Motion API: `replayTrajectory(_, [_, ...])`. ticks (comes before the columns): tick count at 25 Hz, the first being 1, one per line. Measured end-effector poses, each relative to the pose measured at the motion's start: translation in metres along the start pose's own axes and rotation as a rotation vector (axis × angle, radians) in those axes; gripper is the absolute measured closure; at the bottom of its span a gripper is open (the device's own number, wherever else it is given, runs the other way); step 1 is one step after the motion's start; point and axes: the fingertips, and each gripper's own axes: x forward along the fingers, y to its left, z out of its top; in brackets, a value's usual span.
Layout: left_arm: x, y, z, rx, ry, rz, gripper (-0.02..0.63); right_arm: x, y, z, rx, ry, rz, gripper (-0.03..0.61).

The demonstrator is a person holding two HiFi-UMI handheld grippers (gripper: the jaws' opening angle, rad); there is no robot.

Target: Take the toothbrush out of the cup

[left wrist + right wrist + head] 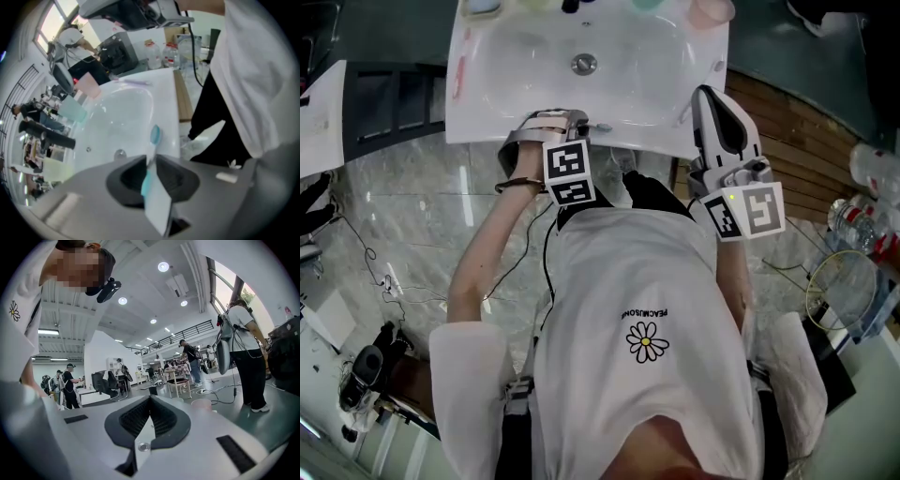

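Left gripper [151, 158] points steeply down over the near rim of the sink [487, 120], fingers clamped on the toothbrush [155, 135], well apart from the pink cup [87, 85] at the far rim, probably to set it down; right gripper [150, 401] idles, fingers together, empty.
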Motion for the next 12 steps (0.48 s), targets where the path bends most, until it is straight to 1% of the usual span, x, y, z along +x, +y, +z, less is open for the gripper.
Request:
replayTrajectory(4, [-0.007,-0.001,-0.001,-0.013,-0.010,-0.004,0.541,-0.003,-0.001,0.002,0.002,-0.010,-0.009,0.578])
replayTrajectory(7, [-0.019,0.002,0.004,-0.050,-0.045,0.001,0.541,-0.005,0.000,0.005,0.000,-0.020,-0.007,0.578])
replayTrajectory(10, [-0.034,0.017,0.011,-0.140,-0.114,0.031,0.541,-0.005,0.002,0.011,-0.005,-0.037,-0.001,0.578])
replayTrajectory(12, [-0.049,0.041,0.015,-0.248,-0.193,0.087,0.546,-0.002,0.004,0.017,-0.014,-0.055,0.001,0.578])
